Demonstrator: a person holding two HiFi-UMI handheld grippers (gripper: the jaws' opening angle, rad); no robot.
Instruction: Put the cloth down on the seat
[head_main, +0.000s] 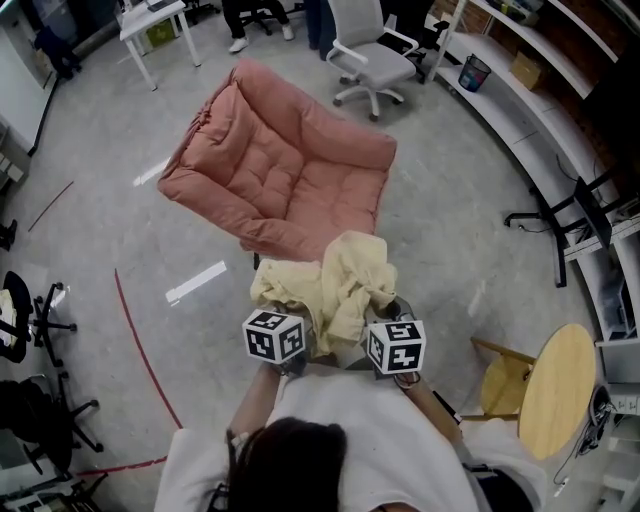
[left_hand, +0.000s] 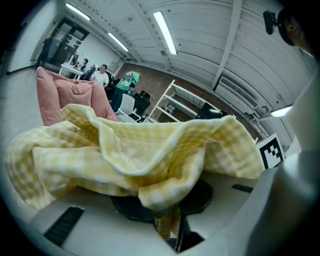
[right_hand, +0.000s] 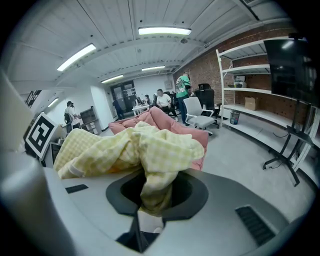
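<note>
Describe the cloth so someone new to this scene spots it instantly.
Find the big pink padded seat in the middle of the grey floor. At its near edge, a bunched cloth hangs pinched between the left hand-held gripper and right hand-held gripper. It is the only pale yellow checked fabric in sight.

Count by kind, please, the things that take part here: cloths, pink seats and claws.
cloth: 1
seat: 1
claws, the left claw and the right claw, both shut on the cloth: 2
total: 4
</note>
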